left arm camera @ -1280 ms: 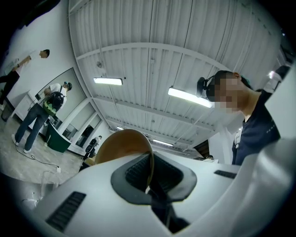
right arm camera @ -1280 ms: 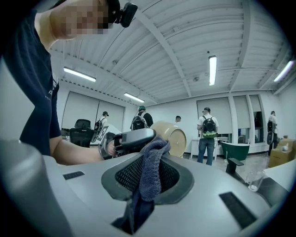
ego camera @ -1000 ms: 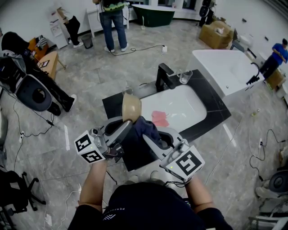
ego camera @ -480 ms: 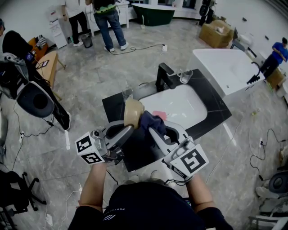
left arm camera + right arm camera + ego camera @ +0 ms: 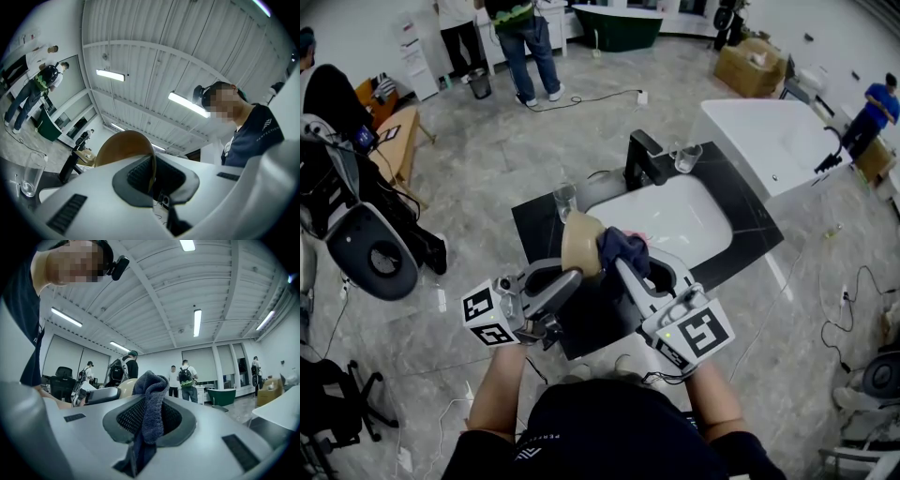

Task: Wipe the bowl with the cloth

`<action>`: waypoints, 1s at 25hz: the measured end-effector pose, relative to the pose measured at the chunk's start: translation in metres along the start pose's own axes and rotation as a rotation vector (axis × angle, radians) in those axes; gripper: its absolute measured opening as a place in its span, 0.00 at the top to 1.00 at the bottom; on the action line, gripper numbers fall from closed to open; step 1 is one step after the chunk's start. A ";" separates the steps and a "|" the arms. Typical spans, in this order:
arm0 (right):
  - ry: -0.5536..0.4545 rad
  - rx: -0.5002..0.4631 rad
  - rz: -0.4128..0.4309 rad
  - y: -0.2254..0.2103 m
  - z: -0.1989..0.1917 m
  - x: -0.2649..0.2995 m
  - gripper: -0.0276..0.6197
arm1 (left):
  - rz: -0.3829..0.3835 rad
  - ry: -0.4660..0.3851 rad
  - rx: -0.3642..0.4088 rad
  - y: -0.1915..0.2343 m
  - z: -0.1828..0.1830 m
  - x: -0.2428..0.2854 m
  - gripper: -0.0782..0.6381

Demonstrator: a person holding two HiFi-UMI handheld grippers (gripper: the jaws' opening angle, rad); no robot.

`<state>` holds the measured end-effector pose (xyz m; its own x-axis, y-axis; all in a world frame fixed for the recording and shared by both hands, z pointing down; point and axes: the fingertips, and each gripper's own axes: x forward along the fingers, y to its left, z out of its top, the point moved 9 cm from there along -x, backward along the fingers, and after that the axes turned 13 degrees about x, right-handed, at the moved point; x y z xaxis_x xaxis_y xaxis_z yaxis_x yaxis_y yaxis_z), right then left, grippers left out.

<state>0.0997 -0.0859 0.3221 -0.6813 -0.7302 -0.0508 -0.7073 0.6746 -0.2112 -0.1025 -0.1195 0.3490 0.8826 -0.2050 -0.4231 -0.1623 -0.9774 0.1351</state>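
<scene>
While I hold both grippers over the black counter (image 5: 755, 230), bowl and cloth meet.
My left gripper (image 5: 570, 274) is pinching the tan bowl (image 5: 581, 242) by its rim, bowl tipped up on edge. My right gripper (image 5: 623, 265) is clamped on the dark blue cloth (image 5: 624, 246), which looks to be touching the bowl, just in front of the white sink (image 5: 684, 220).

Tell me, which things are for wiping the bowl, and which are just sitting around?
For the job: bowl, held in the left gripper; cloth, held in the right gripper.

Just sitting around: drinking glass, black faucet, white sink.
</scene>
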 end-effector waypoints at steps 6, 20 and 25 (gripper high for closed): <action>-0.004 0.008 -0.030 -0.005 -0.001 0.000 0.85 | -0.016 0.008 -0.011 -0.003 0.000 0.004 0.87; 0.000 0.033 -0.089 -0.013 -0.008 -0.004 0.85 | -0.025 0.035 -0.005 -0.010 -0.006 0.010 0.87; 0.008 0.035 -0.115 -0.013 -0.008 -0.007 0.85 | -0.043 0.045 -0.019 -0.013 -0.006 0.011 0.87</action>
<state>0.1124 -0.0888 0.3336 -0.5975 -0.8017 -0.0162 -0.7741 0.5819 -0.2494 -0.0880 -0.1084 0.3480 0.9076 -0.1604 -0.3881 -0.1163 -0.9840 0.1347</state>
